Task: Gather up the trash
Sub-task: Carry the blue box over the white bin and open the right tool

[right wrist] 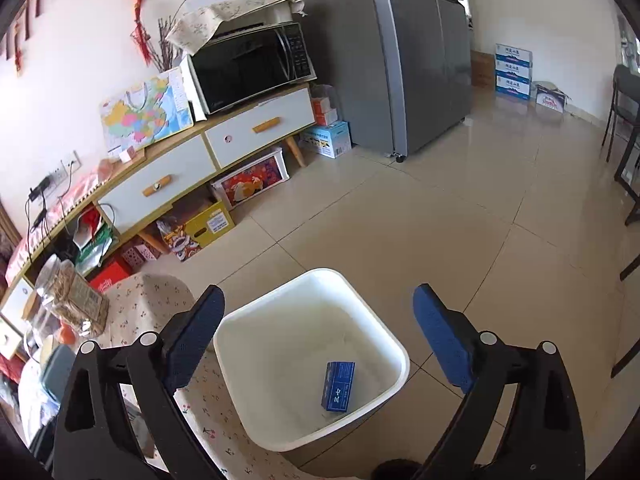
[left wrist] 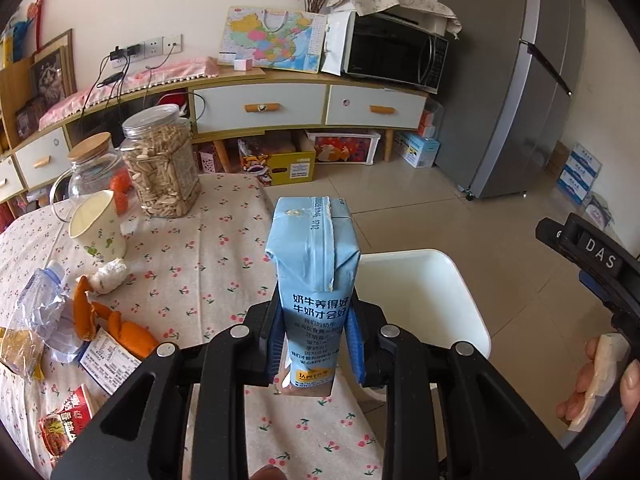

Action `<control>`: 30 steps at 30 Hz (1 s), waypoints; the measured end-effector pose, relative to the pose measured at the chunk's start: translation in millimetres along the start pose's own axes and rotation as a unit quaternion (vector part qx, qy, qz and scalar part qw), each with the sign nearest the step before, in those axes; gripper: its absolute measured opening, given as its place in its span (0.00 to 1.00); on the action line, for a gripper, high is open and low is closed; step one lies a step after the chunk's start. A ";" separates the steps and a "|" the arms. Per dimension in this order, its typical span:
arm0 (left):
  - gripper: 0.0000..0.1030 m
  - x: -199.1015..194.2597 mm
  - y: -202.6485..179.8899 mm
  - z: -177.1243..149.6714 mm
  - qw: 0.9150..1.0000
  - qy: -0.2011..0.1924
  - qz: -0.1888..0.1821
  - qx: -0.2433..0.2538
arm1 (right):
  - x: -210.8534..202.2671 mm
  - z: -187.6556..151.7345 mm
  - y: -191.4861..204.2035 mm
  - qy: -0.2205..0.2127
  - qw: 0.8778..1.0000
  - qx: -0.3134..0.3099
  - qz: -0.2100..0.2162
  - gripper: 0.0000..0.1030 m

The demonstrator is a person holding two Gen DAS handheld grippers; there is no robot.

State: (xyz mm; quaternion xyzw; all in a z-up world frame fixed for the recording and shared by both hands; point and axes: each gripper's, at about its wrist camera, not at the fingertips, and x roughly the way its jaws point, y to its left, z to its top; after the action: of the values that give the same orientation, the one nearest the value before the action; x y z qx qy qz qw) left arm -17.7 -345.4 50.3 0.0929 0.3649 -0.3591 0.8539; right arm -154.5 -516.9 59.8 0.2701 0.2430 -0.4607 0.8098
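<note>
Table, flowered cloth, with a white bin on the floor just beside its right edge. Left gripper, pads pinching a blue milk carton low on its body, long axis pointing away along the fingers; the bin lies right of and below the carton, so this hand is the one placed to drop it. Right gripper, spread and empty, above the bin, where a small blue box lies. Wrappers remain at the table's left.
</note>
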 end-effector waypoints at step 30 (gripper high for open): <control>0.74 56.7 -58.3 -3.4 0.997 0.070 -0.012 0.016 | -20.3 12.0 -43.5 -0.033 0.999 0.042 -0.011 0.93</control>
State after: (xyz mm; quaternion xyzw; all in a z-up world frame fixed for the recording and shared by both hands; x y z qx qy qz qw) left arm -32.4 -417.2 14.8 0.1268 0.4189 -0.3677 0.8205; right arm -200.2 -531.0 72.3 0.2854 0.1995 -0.4883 0.8002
